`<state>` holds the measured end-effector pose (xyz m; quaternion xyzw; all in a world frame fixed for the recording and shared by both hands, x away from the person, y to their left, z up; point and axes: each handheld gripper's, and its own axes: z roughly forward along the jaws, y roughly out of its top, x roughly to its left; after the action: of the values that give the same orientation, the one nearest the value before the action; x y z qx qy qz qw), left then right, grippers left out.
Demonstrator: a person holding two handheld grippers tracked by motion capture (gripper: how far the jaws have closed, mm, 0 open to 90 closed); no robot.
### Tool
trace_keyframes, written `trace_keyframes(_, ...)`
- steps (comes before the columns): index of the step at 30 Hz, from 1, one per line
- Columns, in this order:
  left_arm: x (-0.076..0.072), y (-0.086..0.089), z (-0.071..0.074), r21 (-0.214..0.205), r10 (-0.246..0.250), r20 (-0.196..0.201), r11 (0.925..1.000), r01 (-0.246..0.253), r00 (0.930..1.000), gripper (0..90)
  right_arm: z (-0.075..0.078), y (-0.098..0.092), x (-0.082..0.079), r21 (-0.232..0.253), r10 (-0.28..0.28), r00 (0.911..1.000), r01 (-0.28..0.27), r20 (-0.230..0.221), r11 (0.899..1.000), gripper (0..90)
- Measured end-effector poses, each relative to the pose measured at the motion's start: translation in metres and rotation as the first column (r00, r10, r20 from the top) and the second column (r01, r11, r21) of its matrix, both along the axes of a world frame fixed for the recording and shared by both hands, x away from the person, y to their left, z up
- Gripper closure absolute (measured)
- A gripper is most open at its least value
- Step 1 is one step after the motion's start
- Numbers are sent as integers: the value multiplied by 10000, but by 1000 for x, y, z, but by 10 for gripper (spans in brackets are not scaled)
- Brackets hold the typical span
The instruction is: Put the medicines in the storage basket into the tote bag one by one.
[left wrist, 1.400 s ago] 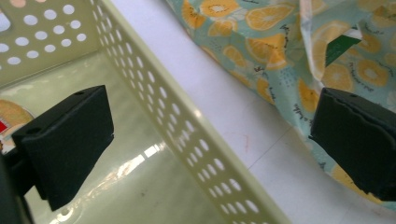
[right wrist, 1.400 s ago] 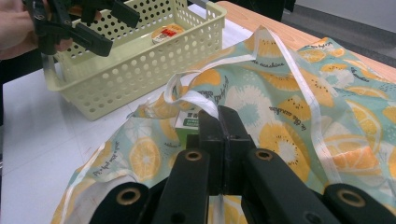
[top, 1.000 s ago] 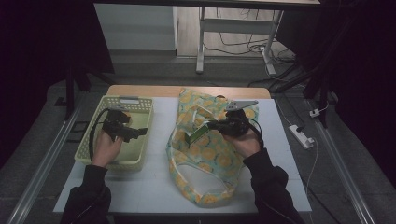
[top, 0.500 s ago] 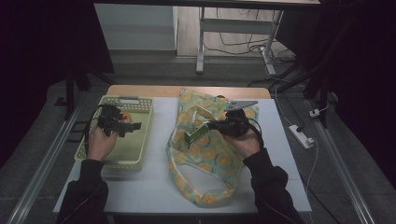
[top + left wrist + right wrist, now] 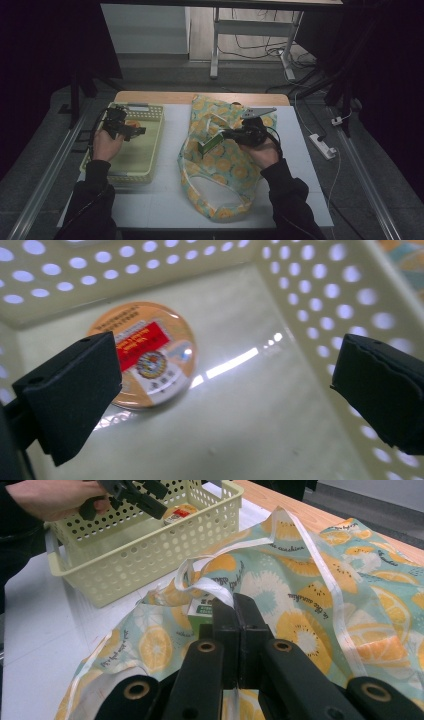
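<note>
A pale yellow perforated basket (image 5: 131,165) stands at the table's left. My left gripper (image 5: 131,131) hangs open over its far end. Between its jaws in the left gripper view lies a round tin (image 5: 150,355) with an orange and red label, flat on the basket floor (image 5: 260,405). A fabric bag (image 5: 220,165) printed with lemon slices lies in the middle of the table. My right gripper (image 5: 234,605) is shut on the bag's white handle (image 5: 205,585) at the mouth. A green box (image 5: 202,611) pokes out just behind that handle.
The basket wall (image 5: 145,545) stands between the two grippers, with the tin (image 5: 177,514) and left gripper (image 5: 135,492) seen over it. White table (image 5: 165,130) lies between basket and bag. A power strip (image 5: 322,145) lies off the right edge.
My left gripper has moved toward the far end of the basket, over the tin. The right gripper and bag have stayed still.
</note>
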<state>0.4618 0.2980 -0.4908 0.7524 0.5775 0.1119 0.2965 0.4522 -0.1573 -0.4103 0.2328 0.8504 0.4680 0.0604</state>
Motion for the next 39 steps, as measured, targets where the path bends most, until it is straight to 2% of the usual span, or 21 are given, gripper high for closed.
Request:
trace_keyframes(7,14,2,-7,317,127,-381,9994,-115,9992,0,0,0,0,1,20,10000,-20,-3,10000,890)
trace_keyframes(10,24,4,-12,589,227,-686,9981,-187,9974,0,1,-1,0,33,-2,10000,2,-7,10000,890)
trace_keyframes(16,32,9,-19,732,434,-1109,9967,-354,9929,14,1,-2,0,46,-19,10000,19,16,10000,890)
trace_keyframes(20,35,8,-22,789,590,-1139,9956,-502,9917,24,1,-1,0,37,-18,10000,18,11,10000,890)
trace_keyframes(23,37,7,-22,749,452,-1166,9965,-366,9921,24,1,-1,0,41,-16,10000,16,13,10000,890)
trace_keyframes(26,39,5,-23,1027,315,-1185,9945,-193,9925,20,1,-1,0,40,-14,10000,14,12,10000,890)
trace_keyframes(30,39,4,-23,1046,409,-1147,9941,-289,9926,24,1,-2,0,53,-19,10000,19,19,10000,890)
trace_keyframes(31,39,6,-22,1524,823,-1066,9861,-655,9909,29,2,-2,0,56,-20,10000,20,7,10000,890)
trace_keyframes(33,41,8,-27,1381,821,-1472,9885,-617,9857,40,1,-2,0,65,-13,10000,12,6,10000,890)
trace_keyframes(34,41,8,-27,1381,821,-1472,9885,-617,9857,39,1,-1,0,62,-7,10000,7,5,10000,890)
trace_keyframes(35,42,7,-32,1627,962,-1744,9844,-676,9800,46,2,-1,-1,70,-1,10000,1,16,10000,889)
trace_keyframes(37,43,6,-34,1476,741,-1936,9880,-456,9783,52,2,-1,-1,87,8,10000,-8,26,10000,889)
trace_keyframes(39,43,6,-34,1445,737,-1948,9884,-457,9781,87,2,-2,-1,93,2,10000,-2,22,10000,889)
